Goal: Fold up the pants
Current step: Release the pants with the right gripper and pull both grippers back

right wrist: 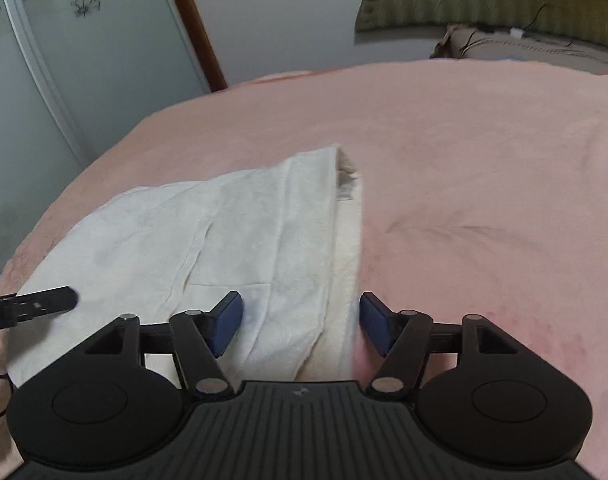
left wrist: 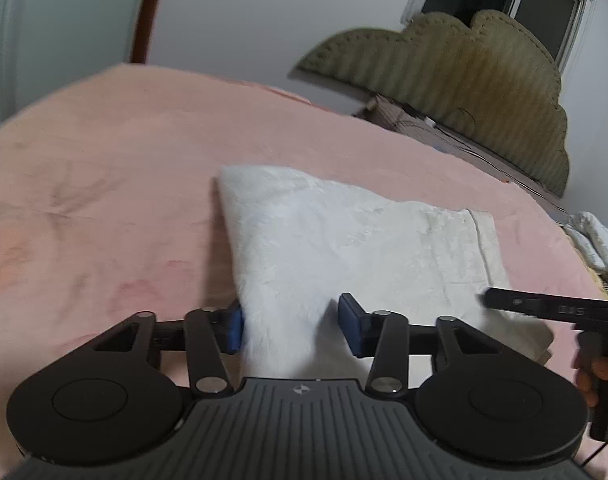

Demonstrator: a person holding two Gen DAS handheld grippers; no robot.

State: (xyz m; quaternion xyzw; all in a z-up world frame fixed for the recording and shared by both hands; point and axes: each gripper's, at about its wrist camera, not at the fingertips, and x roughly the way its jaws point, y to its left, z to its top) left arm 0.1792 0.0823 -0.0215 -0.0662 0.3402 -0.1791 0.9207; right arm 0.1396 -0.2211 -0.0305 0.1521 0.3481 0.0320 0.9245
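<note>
White fleecy pants [left wrist: 344, 240] lie folded flat on the pink bed [left wrist: 103, 160]. My left gripper [left wrist: 291, 324] is open, its blue pads on either side of the near left edge of the pants, just above the cloth. In the right wrist view the pants [right wrist: 207, 232] show their folded edge and waistband on the right side. My right gripper [right wrist: 299, 324] is open over that near right edge. Each gripper also shows in the other's view: the right one [left wrist: 544, 308] and the left one [right wrist: 31, 304].
A green padded headboard [left wrist: 464, 80] and a pillow [right wrist: 524, 48] stand at the far end of the bed. A wardrobe door [right wrist: 43, 60] stands past the left bed edge. A white cloth [left wrist: 596, 240] lies at the right edge.
</note>
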